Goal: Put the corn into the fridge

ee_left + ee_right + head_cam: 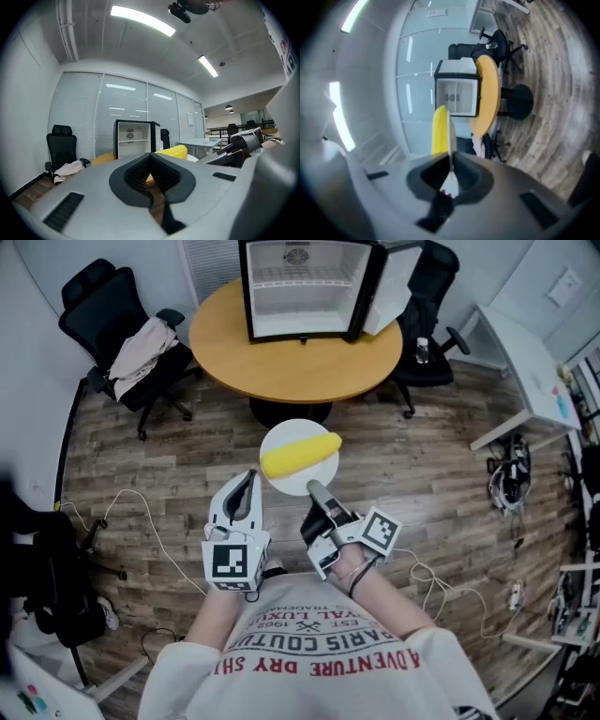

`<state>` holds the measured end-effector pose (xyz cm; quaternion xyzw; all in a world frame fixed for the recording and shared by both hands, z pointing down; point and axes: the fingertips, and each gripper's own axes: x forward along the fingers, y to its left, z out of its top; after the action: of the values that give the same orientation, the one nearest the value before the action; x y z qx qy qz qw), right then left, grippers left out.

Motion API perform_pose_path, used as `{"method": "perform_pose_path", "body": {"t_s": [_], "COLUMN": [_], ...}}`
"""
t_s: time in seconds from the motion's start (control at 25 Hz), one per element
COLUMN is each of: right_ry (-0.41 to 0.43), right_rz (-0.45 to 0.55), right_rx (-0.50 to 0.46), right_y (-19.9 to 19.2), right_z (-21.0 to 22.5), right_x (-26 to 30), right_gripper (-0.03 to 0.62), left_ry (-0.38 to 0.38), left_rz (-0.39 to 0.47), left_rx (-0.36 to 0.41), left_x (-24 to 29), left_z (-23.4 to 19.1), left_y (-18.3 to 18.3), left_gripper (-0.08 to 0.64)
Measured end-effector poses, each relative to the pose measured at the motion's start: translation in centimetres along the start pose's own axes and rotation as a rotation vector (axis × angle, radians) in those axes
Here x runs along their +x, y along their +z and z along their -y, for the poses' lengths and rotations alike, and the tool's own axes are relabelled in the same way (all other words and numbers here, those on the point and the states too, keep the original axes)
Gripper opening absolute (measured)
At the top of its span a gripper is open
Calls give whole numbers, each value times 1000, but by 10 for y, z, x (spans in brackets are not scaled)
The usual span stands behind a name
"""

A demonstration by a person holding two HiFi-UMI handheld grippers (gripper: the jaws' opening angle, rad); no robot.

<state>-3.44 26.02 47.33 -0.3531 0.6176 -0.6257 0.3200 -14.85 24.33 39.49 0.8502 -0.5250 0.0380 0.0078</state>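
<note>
left gripper: clenched on nothing, its dark ribbed pads meeting at the tip. It sits just left of the plate and gives it no support, so any sag falls to the other side alone.
corn: a smooth yellow cob, rounded and tapering, lying loose across the plate just ahead of the right gripper. It would likely roll off if the plate tips.
plate: thin, white, round and shallow. The hard rim looks slippery, and a single pinch at its near edge leaves the load hanging forward.
right gripper: grasping the plate's near rim, which shows edge-on between its pads. A weak pinch could let the plate pivot downward.
fridge: small and boxy, with a white interior, one shelf and the door swung open. It stands well ahead of both grippers. The plate's far edge could strike the shelf or frame on entry.
counter: a round, smooth, wood-toned top that carries the fridge.
</note>
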Motion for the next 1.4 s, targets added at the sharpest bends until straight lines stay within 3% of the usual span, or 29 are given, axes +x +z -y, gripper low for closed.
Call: {"method": "perform_pose_path", "body": {"t_s": [1.08, 1.4], "right_ry": [-23, -37], "right_rz": [65, -11], "right_rx": [9, 32], "right_y": [-1, 43], "right_z": [7, 22], "right_x": [63, 94], "right_gripper": [41, 41], "left_ry": [-78, -4], "left_rz": [-30, -39], "left_rx": [-1, 8], "left_x": [35, 86], "left_z": [-56, -57], "left_y": [-16, -21], "left_gripper": [25, 25]}}
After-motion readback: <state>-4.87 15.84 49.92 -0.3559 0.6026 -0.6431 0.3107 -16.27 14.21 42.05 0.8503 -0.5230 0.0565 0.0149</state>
